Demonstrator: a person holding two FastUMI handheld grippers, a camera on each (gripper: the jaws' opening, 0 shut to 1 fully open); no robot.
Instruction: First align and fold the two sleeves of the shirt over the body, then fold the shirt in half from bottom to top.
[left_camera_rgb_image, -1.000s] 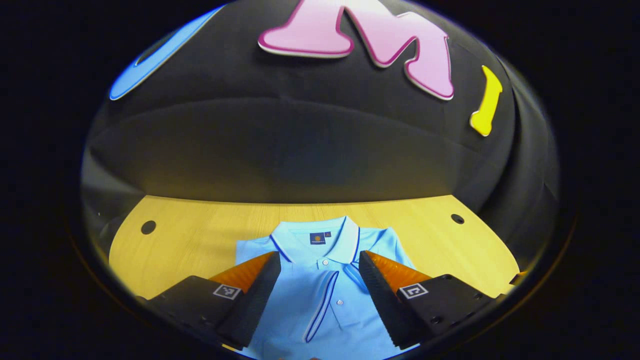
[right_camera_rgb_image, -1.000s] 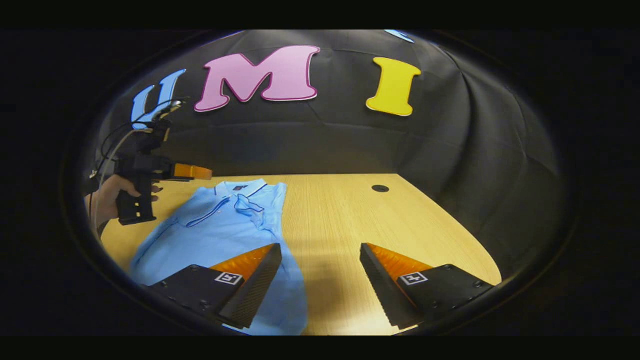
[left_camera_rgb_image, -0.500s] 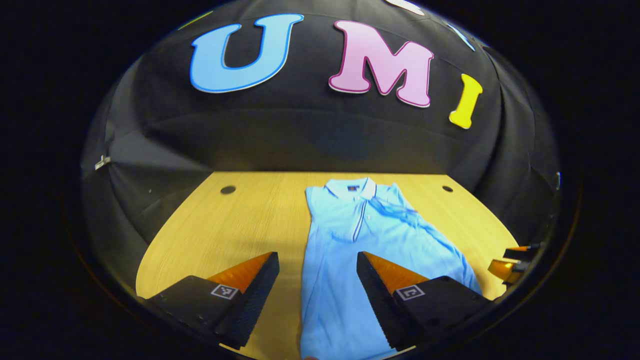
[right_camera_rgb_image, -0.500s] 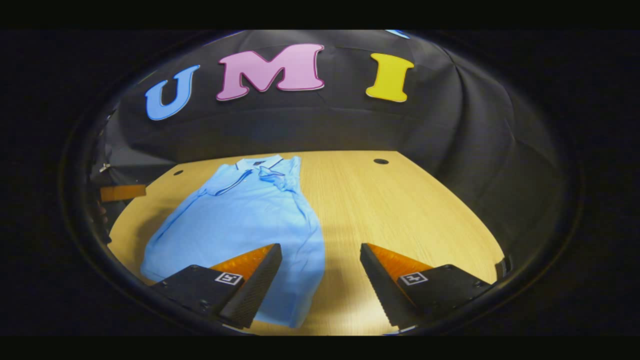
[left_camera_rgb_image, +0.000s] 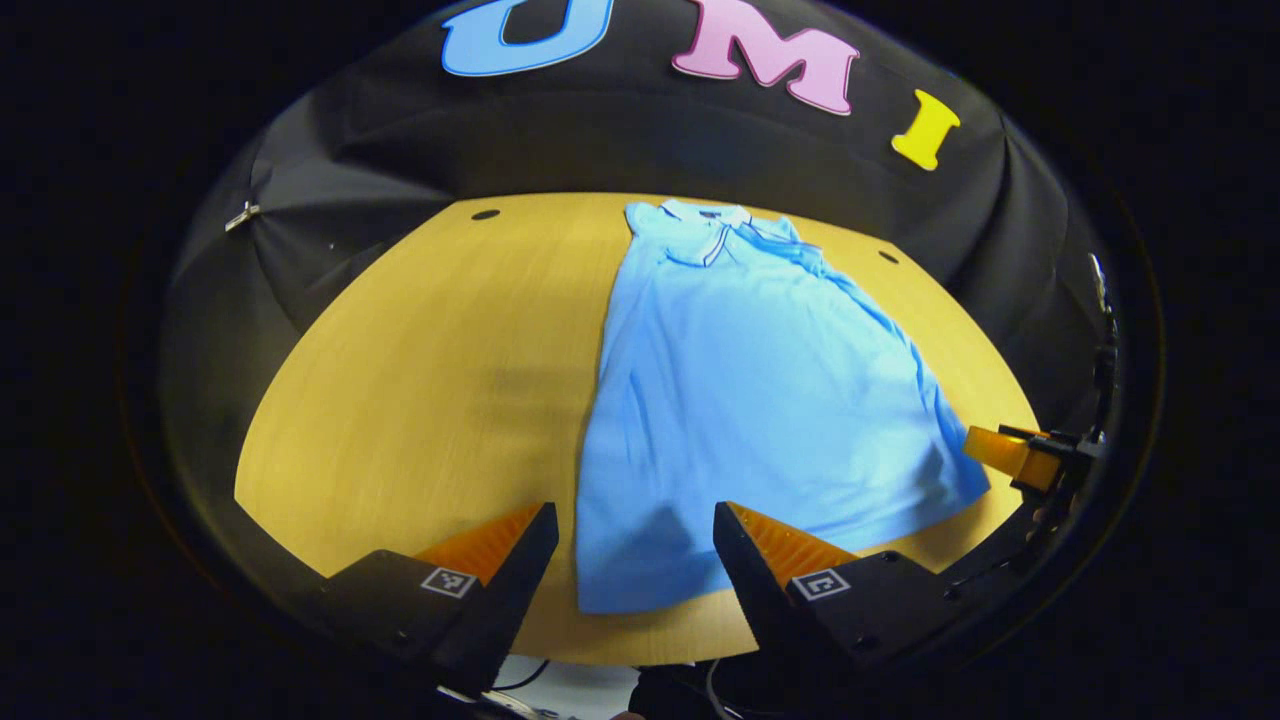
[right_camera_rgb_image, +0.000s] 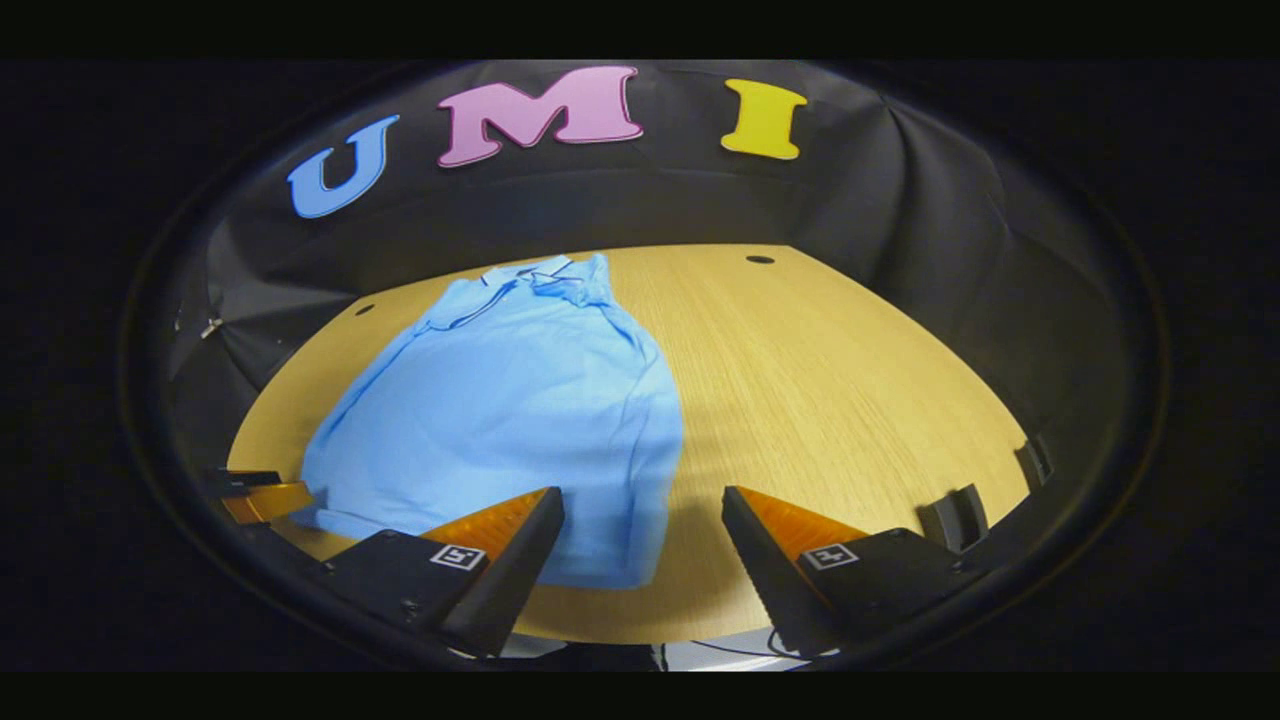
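- Shirt (left_camera_rgb_image: 750, 390) lies flat on the table (left_camera_rgb_image: 420, 380), collar at the far end, both sleeves folded in over the body.
- Left gripper (left_camera_rgb_image: 635, 525) hangs spread wide above the shirt's near left corner, holding nothing.
- Right gripper (right_camera_rgb_image: 643, 510) hangs spread wide above the near right corner, holding nothing.

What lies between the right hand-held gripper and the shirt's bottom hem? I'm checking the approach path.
Nothing: in the right gripper view the open right hand-held gripper sits over the shirt hem, with bare table beside.
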